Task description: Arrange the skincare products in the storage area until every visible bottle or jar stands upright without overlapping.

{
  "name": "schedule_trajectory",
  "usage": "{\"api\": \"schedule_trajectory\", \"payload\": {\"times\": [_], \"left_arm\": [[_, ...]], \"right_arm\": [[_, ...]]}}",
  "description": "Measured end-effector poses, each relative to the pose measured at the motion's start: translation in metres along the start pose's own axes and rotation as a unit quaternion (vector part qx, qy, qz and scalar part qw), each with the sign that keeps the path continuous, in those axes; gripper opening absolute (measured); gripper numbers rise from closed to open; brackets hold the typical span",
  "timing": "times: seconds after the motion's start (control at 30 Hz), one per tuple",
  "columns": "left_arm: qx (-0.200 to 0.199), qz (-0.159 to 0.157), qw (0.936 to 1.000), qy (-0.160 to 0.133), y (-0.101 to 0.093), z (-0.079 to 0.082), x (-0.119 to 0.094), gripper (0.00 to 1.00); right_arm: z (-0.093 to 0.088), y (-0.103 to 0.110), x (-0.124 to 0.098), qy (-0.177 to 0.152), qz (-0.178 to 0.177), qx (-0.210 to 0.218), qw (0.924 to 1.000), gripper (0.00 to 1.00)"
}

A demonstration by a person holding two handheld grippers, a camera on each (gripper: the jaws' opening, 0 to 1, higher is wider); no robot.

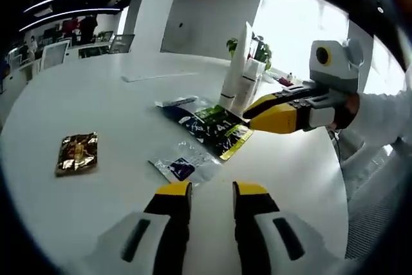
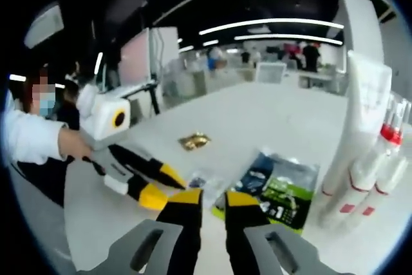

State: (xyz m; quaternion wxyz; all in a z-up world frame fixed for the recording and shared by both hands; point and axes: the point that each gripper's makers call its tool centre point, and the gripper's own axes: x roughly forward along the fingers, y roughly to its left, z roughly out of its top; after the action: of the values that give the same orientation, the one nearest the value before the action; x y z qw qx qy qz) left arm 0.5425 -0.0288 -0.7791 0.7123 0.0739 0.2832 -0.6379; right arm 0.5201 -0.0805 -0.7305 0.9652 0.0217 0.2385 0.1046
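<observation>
Several white skincare tubes (image 1: 239,78) stand upright at the far side of the white table, with a tall one among them. In the right gripper view these tubes (image 2: 360,133) rise at the right, some red-capped. Dark green and black sachets (image 1: 212,127) lie flat in front of them, overlapping. A clear sachet with a blue mark (image 1: 183,165) lies nearer me. My left gripper (image 1: 212,190) hovers low over the table just short of it, its jaws slightly apart and empty. My right gripper (image 1: 248,113) comes in from the right with its jaws together, its tips above the sachets, beside the tubes.
A gold foil packet (image 1: 77,152) lies alone at the left of the white round table (image 1: 96,94). A person's white sleeve (image 1: 386,114) is at the right. Desks, chairs and people stand far behind, and a plant (image 1: 257,48) is behind the tubes.
</observation>
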Motion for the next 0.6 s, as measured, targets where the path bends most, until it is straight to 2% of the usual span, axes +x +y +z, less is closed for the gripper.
{"api": "schedule_trajectory", "payload": {"times": [0.33,0.53,0.57,0.6], "left_arm": [[-0.024,0.009,0.9997,-0.008,-0.005,0.010,-0.013,0.30],[-0.025,0.011,0.9996,-0.006,-0.012,0.012,-0.020,0.34],[-0.025,0.012,0.9996,-0.006,-0.013,0.013,-0.021,0.34],[-0.024,0.013,0.9996,-0.006,-0.013,0.014,-0.022,0.35]], "right_arm": [[-0.002,0.007,-0.012,0.007,-0.004,0.000,1.0000,0.22],[-0.001,0.017,-0.020,0.015,0.001,-0.034,0.9993,0.30],[-0.001,0.018,-0.021,0.014,0.004,-0.029,0.9995,0.32],[0.000,0.025,-0.022,0.011,0.020,-0.002,0.9997,0.34]]}}
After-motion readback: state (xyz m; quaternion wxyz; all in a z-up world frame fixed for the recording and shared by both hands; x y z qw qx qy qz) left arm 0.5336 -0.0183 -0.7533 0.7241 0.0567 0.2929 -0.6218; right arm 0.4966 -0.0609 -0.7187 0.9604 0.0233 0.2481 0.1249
